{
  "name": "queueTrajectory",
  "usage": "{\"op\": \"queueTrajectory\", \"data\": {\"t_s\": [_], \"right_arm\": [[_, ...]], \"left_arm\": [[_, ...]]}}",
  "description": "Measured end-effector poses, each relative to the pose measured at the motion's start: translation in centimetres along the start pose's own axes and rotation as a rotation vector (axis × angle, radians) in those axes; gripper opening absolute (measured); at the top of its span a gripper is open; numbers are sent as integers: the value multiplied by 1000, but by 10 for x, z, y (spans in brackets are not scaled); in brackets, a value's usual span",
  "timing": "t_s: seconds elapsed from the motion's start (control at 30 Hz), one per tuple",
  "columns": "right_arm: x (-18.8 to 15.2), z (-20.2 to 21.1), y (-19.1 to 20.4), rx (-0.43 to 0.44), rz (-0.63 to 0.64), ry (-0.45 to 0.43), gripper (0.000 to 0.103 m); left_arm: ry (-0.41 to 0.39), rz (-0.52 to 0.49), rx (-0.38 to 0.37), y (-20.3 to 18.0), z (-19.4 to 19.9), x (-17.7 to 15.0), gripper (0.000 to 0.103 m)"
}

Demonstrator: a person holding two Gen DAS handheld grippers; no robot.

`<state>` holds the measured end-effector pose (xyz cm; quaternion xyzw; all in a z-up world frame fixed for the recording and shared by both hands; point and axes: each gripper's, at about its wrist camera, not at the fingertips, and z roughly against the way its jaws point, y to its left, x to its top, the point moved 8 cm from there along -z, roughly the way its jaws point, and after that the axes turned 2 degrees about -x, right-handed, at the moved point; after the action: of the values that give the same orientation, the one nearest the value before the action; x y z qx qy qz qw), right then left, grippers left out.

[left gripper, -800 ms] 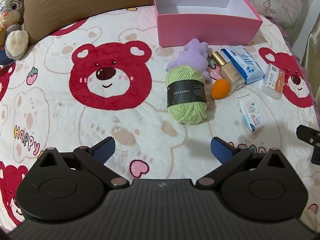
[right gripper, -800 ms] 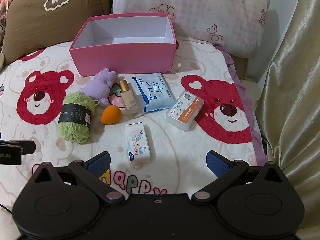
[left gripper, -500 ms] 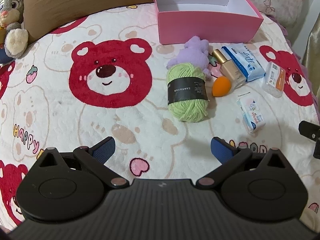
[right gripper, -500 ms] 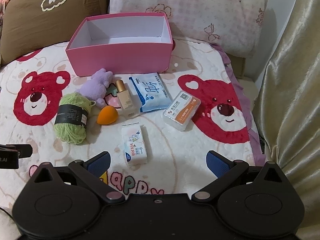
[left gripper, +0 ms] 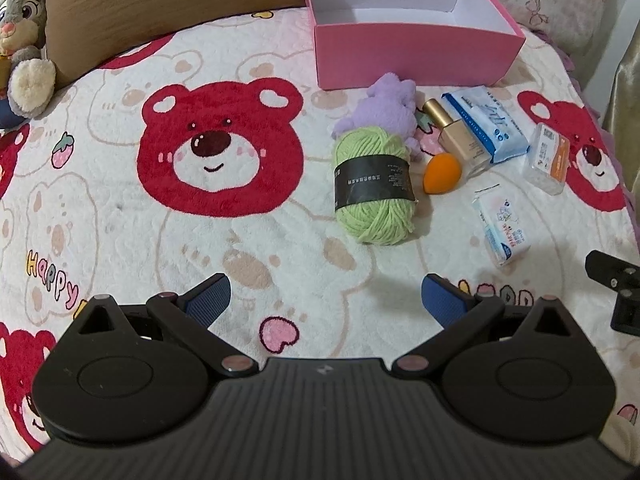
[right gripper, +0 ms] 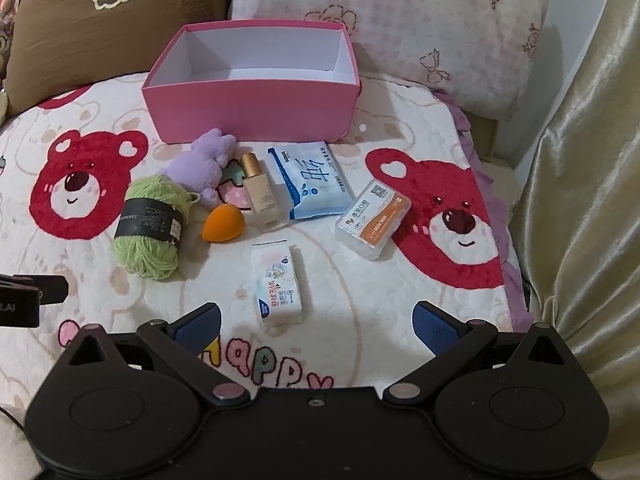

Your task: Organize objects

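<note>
While both hand-held grippers (left gripper: 326,294) (right gripper: 316,318) gape empty, yarn (left gripper: 374,188), sponge (left gripper: 442,173), packets lie before box (left gripper: 416,56) on bed (left gripper: 120,240).

I see a fleecy cloth blanket (right gripper: 360,320), fuzzy wool yarn (right gripper: 150,224) (matt paper band) and a glossy plastic case (right gripper: 374,220).

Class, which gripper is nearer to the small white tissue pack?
Right. The right gripper hangs open directly before the small white tissue pack; the left gripper sits further left, facing the green yarn.
</note>
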<state>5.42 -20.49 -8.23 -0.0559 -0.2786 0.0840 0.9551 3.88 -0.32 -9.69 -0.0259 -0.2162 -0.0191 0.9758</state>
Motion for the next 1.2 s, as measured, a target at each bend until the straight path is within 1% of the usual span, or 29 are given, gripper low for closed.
{"op": "queueTrajectory", "data": {"t_s": [0.13,1.2], "right_arm": [[0,0,0,2,-1,0,103],[0,0,-6,-9,3,1,103]], "left_arm": [[12,3,-1,0,-3,-1,103],[16,2,-3,-1,-2,2,103]]}}
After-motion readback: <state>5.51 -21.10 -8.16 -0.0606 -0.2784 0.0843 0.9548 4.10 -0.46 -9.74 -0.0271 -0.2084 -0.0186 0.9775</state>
